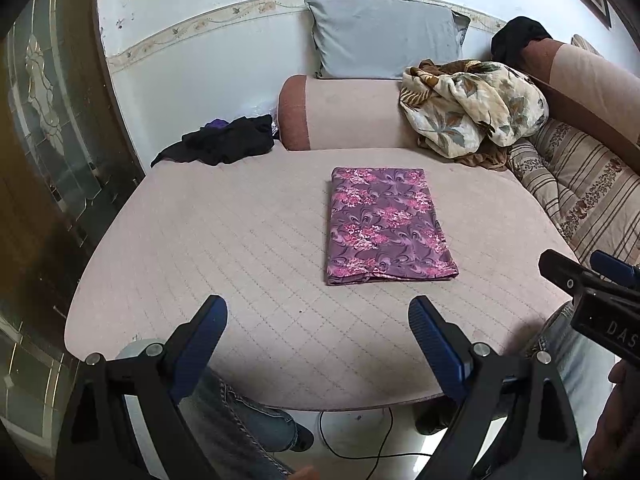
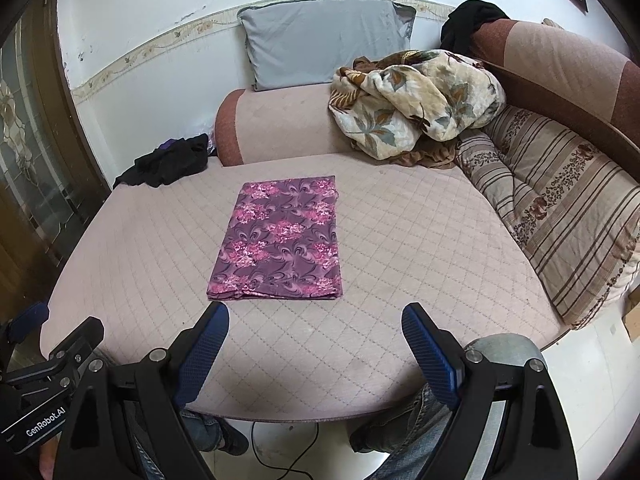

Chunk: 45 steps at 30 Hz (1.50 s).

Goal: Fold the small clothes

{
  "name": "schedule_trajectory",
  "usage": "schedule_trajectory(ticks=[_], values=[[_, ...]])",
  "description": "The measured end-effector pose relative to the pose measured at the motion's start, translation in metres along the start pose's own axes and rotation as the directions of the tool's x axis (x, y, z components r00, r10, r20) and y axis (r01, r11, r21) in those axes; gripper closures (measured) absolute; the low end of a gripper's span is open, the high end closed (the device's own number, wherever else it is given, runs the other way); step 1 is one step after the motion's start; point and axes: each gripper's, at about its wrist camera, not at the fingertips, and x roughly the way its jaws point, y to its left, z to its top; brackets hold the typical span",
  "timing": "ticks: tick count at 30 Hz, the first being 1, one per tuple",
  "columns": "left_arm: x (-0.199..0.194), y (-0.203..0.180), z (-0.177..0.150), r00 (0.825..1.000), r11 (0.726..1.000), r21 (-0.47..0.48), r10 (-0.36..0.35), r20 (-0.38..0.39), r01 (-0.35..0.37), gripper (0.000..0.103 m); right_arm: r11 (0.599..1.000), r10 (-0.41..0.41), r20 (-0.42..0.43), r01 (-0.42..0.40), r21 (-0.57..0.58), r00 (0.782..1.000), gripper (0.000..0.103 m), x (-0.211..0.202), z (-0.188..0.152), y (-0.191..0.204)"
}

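Holding both tools back at the near edge, we list: left gripper [image 1: 318,334], jaws spread, empty; right gripper [image 2: 315,338], likewise spread and empty. Purple-and-pink floral cloth, folded to a flat rectangle [image 1: 386,224], lies mid-cushion on the pink quilted sofa seat [image 1: 208,264], apart from both, which we judge a finished fold. Crumpled black garment [image 1: 228,144] waits at the far left corner, probably next.

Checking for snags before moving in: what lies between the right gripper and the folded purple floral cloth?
Only bare quilted pink cover lies between the right gripper and the cloth, as the right wrist view shows.
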Motion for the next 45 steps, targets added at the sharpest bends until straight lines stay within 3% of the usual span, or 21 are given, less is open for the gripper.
schedule_trajectory(ticks=[45], values=[[-0.027,0.003,-0.006,1.0,1.0,-0.005,0.006,0.016,-0.006,0.012,1.0,0.001,0.057,0.0,-0.006,0.998,0.01,-0.033,-0.002,0.009]])
